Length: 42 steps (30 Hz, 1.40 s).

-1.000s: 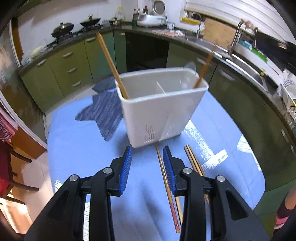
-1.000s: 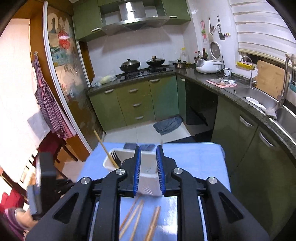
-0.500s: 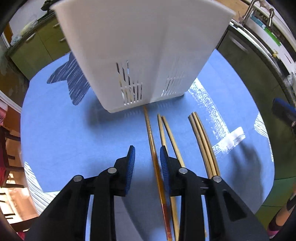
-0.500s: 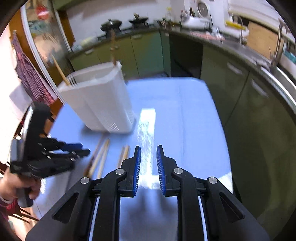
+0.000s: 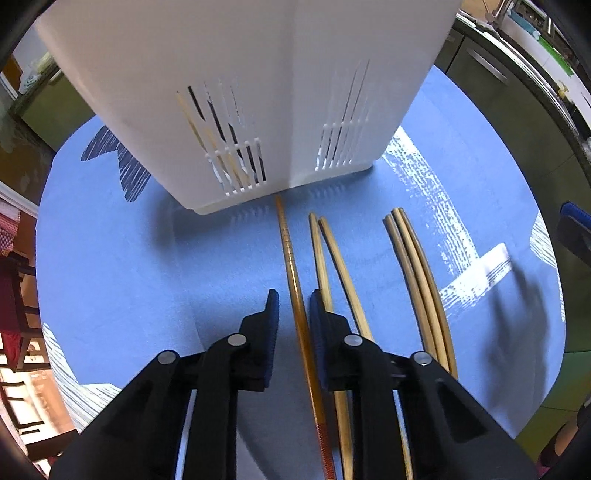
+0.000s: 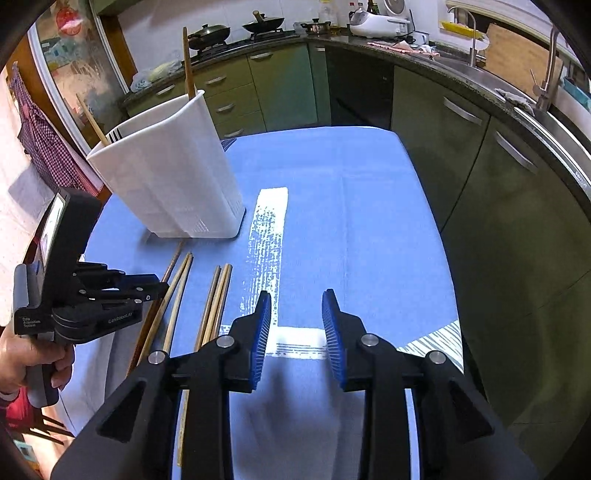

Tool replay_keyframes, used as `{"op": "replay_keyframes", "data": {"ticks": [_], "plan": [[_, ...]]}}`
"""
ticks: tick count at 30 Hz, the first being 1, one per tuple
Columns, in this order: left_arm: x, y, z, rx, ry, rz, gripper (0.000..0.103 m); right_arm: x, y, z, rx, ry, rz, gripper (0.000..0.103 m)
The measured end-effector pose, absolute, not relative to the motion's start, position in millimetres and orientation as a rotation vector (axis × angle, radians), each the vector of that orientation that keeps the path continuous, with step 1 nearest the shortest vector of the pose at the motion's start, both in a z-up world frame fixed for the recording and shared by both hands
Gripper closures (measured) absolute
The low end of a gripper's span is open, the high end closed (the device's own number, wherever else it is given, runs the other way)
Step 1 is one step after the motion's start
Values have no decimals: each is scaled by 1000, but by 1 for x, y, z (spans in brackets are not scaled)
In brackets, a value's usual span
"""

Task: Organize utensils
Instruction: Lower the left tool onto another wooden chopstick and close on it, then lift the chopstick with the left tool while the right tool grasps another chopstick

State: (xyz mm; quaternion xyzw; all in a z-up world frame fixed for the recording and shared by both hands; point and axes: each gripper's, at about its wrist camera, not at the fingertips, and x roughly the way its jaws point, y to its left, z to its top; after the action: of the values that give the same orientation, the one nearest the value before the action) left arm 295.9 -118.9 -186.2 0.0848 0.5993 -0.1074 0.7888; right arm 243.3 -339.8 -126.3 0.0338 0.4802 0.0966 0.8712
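Observation:
A white slotted utensil holder point(image 5: 258, 92) stands on the blue table and also shows in the right wrist view point(image 6: 166, 177), with chopsticks sticking up out of it. Several chopsticks lie in front of it. My left gripper point(image 5: 293, 306) is open, low over the table, and straddles a dark brown chopstick point(image 5: 291, 266) without clamping it. A pale pair point(image 5: 332, 254) and another group point(image 5: 417, 269) lie to its right. My right gripper point(image 6: 296, 314) is open and empty over bare cloth, to the right of the chopsticks point(image 6: 214, 295).
The blue tablecloth point(image 6: 351, 206) covers a small table; its right edge drops off toward green kitchen cabinets point(image 6: 461, 122). A stove with pots point(image 6: 236, 29) and a sink point(image 6: 546, 96) lie beyond. The left gripper's body point(image 6: 74, 295) shows at the left of the right wrist view.
My left gripper has dropped toward the table and forward, so the dark chopstick now lies between its jaws. My right gripper has swung down over the table and opened wider.

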Motion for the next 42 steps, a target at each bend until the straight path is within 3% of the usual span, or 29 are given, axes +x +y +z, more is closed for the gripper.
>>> {"op": "replay_keyframes", "data": {"ticks": [1,5,20,27,42], "plan": [[296,-118,-186,183,1291,-231,94,244,-339,-127,68,1007,203,74],[297,-119,-186,177,1283,-234,96,246,-333,-133,56,1034,214,74],[247,-72,-103,103,1029,-263,97,269,-277,-168,15,1163,311,74],[212,-59,-75,92,936,-279,97,282,-257,-184,-18,1221,305,85],[184,-45,-58,103,856,-305,97,294,-222,-199,-127,1256,249,88]]}}
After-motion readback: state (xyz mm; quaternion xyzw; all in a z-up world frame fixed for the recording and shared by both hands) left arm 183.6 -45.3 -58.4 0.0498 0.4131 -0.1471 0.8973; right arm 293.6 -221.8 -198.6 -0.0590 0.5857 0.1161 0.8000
